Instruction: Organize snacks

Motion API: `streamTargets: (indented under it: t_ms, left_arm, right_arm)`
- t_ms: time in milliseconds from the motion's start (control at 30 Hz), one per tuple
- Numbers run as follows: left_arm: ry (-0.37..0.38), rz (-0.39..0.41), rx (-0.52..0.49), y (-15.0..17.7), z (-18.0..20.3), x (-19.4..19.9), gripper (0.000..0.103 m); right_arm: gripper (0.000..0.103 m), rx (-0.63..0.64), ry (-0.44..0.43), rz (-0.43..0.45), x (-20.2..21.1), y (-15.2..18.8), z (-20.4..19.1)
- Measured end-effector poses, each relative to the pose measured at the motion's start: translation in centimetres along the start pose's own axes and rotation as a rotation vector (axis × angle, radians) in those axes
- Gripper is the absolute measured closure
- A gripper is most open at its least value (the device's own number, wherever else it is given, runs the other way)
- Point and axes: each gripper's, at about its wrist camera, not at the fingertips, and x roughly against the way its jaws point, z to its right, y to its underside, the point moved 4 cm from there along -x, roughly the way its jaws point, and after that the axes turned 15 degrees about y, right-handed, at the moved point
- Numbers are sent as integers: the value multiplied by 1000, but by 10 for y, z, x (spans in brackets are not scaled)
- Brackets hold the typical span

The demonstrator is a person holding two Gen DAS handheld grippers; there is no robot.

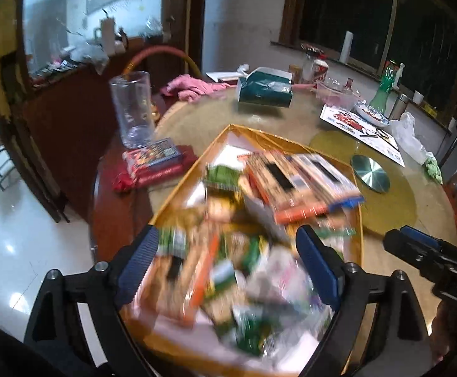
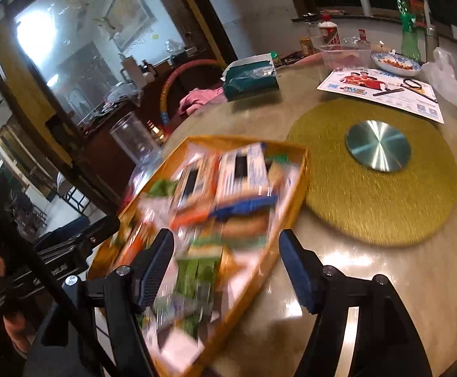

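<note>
A shallow golden tray (image 1: 260, 133) (image 2: 247, 139) sits on the round table, heaped with snack packets that are blurred. Orange boxes (image 1: 278, 182) (image 2: 197, 185), a white and blue box (image 2: 247, 169) and green packets (image 1: 222, 176) lie in it. My left gripper (image 1: 227, 235) hovers over the tray's near half, jaws wide open, nothing pressed between the blue pads. My right gripper (image 2: 225, 235) is open above the tray's right rim, holding nothing. It also shows at the right edge of the left wrist view as the right gripper (image 1: 416, 245). The left gripper's black body (image 2: 71, 251) shows in the right wrist view.
A clear glass jar (image 1: 131, 110) and red packets under a blue box (image 1: 156, 163) stand left of the tray. Behind are a teal tissue pack (image 1: 264, 89) and pink cloth (image 1: 194, 86). Right of the tray lie a gold mat (image 2: 385, 213) with a metal disc (image 2: 377, 149), a flyer (image 2: 382, 91), a bowl (image 2: 395, 62) and a green bottle (image 2: 409, 34).
</note>
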Motion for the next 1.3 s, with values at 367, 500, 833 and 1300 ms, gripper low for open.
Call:
streamTargets:
  t_ms: [367, 500, 833, 1300]
  left_arm:
    - [-170, -28, -120, 31, 39, 27, 14]
    - [-159, -26, -103, 37, 41, 38, 14]
    - [-149, -27, -97, 45, 43, 44, 14]
    - [-156, -50, -93, 48, 31, 35, 14]
  right_arm:
    - [32, -6, 37, -20, 35, 54, -2]
    - [32, -18, 48, 3, 47, 53, 0]
    - [27, 35, 44, 32, 58, 60, -18]
    - [24, 53, 85, 19, 45, 59, -27]
